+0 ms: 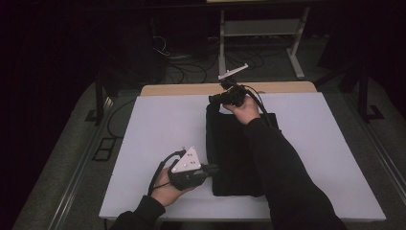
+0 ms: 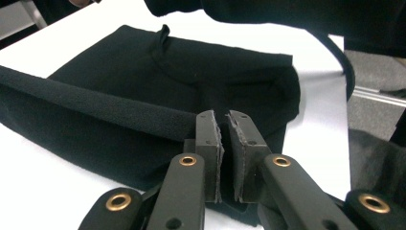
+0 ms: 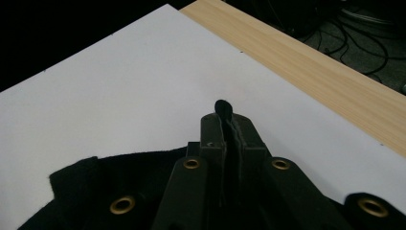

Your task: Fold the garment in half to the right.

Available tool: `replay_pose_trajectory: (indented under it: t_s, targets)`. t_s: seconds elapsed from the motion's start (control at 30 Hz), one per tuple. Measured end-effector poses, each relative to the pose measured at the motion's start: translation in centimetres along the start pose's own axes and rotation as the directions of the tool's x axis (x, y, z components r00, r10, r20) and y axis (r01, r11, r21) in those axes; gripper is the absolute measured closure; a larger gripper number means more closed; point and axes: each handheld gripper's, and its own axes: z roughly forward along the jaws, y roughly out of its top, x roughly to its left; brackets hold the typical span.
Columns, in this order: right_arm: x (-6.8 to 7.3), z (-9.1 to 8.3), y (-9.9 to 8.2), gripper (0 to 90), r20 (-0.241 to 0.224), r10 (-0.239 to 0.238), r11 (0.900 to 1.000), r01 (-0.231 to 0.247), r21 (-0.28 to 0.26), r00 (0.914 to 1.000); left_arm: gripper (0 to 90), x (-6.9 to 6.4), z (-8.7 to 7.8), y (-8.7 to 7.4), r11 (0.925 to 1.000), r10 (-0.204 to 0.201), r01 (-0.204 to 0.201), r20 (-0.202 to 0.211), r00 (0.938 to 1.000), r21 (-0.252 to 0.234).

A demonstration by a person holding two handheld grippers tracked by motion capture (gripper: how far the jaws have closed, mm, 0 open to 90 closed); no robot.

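My right gripper [image 3: 229, 125] has its jaws pressed together on a far corner of the black cloth [image 1: 233, 153], a nub of fabric poking out past the tips. My left gripper [image 2: 225, 125] is pinched nearly closed on the cloth's near folded edge. The cloth lies spread on the white table [image 1: 158, 124], between my two hands.

Black cloth [image 1: 234, 158] between both claws

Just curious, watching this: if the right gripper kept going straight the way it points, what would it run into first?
Probably the white board covering the table: the right gripper, shut on the black cloth, points forward and down at bare board. The wooden edge lies beyond, though depth is hard to judge.
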Motion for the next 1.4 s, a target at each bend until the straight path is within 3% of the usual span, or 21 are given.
replay_pose_trajectory:
  t_s: [0.17,0.5,0.8,1.13,1.4]
  targets:
    - [-0.7,-0.9,-0.5,83.4,0.007,0.011,0.9999,-0.011,-0.009,0.9999,81.7,-0.3,0.6,0.7,0.9999,-0.005,0.005,0.008,1.0000,-0.012]
    - [-3.1,-3.7,-1.9,83.3,0.044,0.064,0.9976,-0.063,-0.026,0.9970,81.7,-1.3,3.7,3.6,0.9984,0.036,-0.034,0.059,0.9976,-0.045]
    - [-4.9,-5.2,-3.8,83.3,0.062,0.100,0.9947,-0.098,-0.029,0.9930,81.7,-1.6,5.8,4.4,0.9981,0.037,-0.032,0.091,0.9952,-0.052]
    - [-6.3,-6.1,-5.0,83.3,0.059,0.122,0.9919,-0.119,-0.044,0.9908,81.7,-1.9,7.7,5.0,0.9987,0.037,-0.033,0.121,0.9920,-0.038]
    - [-7.2,-6.4,-6.1,83.2,0.064,0.141,0.9894,-0.138,-0.045,0.9880,81.7,-2.2,9.5,5.0,0.9997,0.018,-0.020,0.127,0.9917,0.014]
